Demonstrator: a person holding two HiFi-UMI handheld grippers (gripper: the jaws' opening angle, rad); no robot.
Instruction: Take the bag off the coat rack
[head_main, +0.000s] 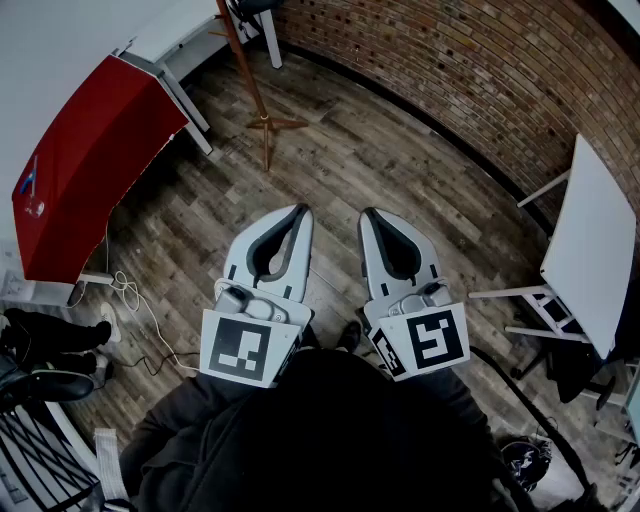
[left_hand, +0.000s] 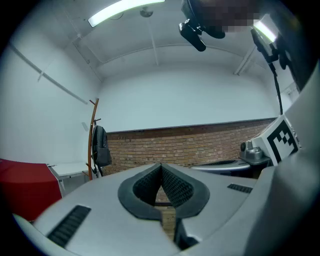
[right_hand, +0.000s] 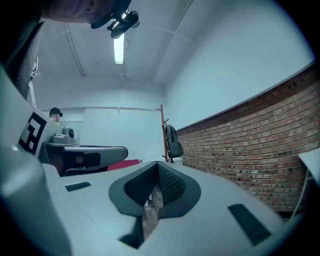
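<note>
At upper left of head view: coat rack (head_main: 243, 70), well apart from person. Bag (left_hand: 100, 145) hangs on it, untouched. Lower centre: left claw (head_main: 298, 214) and right claw (head_main: 368, 216) pinched closed, empty, aimed level ahead, probably carried idle for approach.

Red-covered table (head_main: 85, 150) at left, white table (head_main: 590, 245) at right, brick wall (head_main: 450, 70) beyond wood floor (head_main: 350, 170)
</note>
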